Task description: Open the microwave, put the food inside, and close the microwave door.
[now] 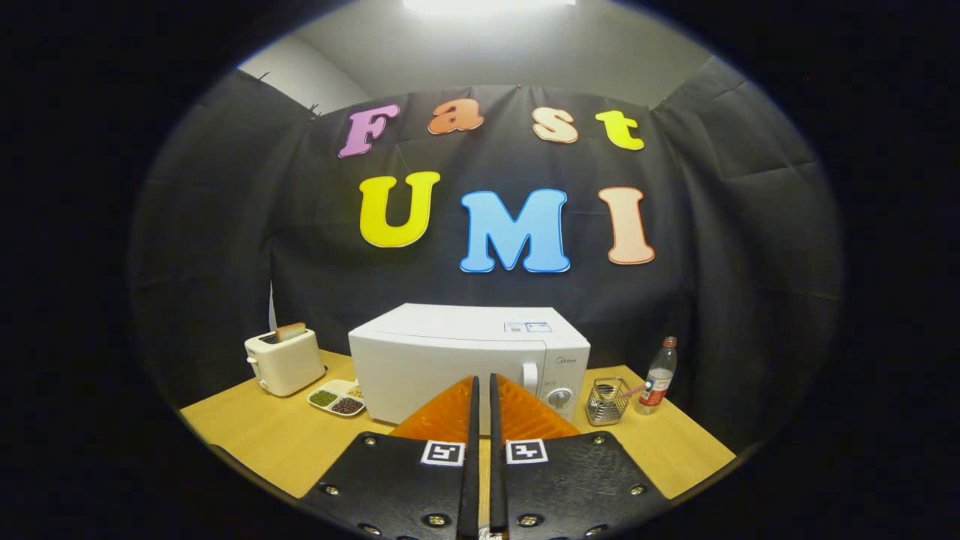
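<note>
White microwave [450, 360] sits door closed at the back of the wooden desk [262, 442], just ahead of the gripper [482, 390] — its 2 fingers nearly together, holding nothing. Toaster [283, 361] and divided dish [337, 397] stand left; wire holder [606, 403] and bottle [658, 376] right.

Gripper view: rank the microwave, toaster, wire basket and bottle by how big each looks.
1. Microwave, closed, just beyond the shut gripper.
2. Toaster, left of it.
3 and 4. Bottle and wire basket look alike: the bottle is taller, the basket wider, so I won't rank them.
</note>
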Tool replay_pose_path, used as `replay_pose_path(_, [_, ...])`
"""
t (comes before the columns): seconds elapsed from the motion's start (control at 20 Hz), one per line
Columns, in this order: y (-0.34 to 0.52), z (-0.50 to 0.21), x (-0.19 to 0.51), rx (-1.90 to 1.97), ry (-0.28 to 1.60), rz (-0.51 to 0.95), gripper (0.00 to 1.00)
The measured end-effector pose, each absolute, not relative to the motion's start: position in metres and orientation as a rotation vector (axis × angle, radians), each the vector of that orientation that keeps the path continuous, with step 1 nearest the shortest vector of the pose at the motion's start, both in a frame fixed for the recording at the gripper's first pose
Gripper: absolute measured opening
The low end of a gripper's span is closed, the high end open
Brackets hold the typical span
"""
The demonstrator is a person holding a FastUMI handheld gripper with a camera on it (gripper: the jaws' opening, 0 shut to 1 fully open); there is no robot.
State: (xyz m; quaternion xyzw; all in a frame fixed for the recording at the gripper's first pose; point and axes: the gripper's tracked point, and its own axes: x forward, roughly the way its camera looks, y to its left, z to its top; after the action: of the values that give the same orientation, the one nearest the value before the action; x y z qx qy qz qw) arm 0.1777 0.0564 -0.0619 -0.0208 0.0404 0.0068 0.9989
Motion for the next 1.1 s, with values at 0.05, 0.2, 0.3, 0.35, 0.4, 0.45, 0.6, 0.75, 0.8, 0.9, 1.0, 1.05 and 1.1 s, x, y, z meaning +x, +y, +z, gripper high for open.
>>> replay_pose_path(0.05, [0.055,-0.059,0.17,-0.042,0.072,0.01,0.06])
replay_pose_path(0.2, [0.053,-0.051,0.147,-0.049,0.053,-0.001,0.06])
replay_pose_path(0.3, [0.051,-0.045,0.134,-0.051,0.036,-0.014,0.06])
replay_pose_path(0.35, [0.049,-0.043,0.129,-0.049,0.031,-0.023,0.06])
replay_pose_path(0.4, [0.048,-0.041,0.121,-0.046,0.025,-0.029,0.06])
replay_pose_path(0.45, [0.047,-0.039,0.117,-0.047,0.015,-0.034,0.07])
replay_pose_path(0.6, [0.045,-0.033,0.104,-0.048,-0.001,-0.051,0.23])
replay_pose_path(0.75, [0.051,-0.031,0.095,-0.002,0.002,-0.042,0.68])
replay_pose_path(0.8, [0.053,-0.03,0.092,0.01,0.002,-0.038,0.76])
replay_pose_path(0.9, [0.055,-0.031,0.089,0.023,0.003,-0.027,0.9])
replay_pose_path(1.0, [0.057,-0.028,0.085,0.03,-0.003,-0.015,0.91])
replay_pose_path(1.05, [0.056,-0.029,0.084,0.033,-0.003,-0.018,0.94])
replay_pose_path(1.1, [0.056,-0.03,0.084,0.036,-0.001,-0.019,0.95])
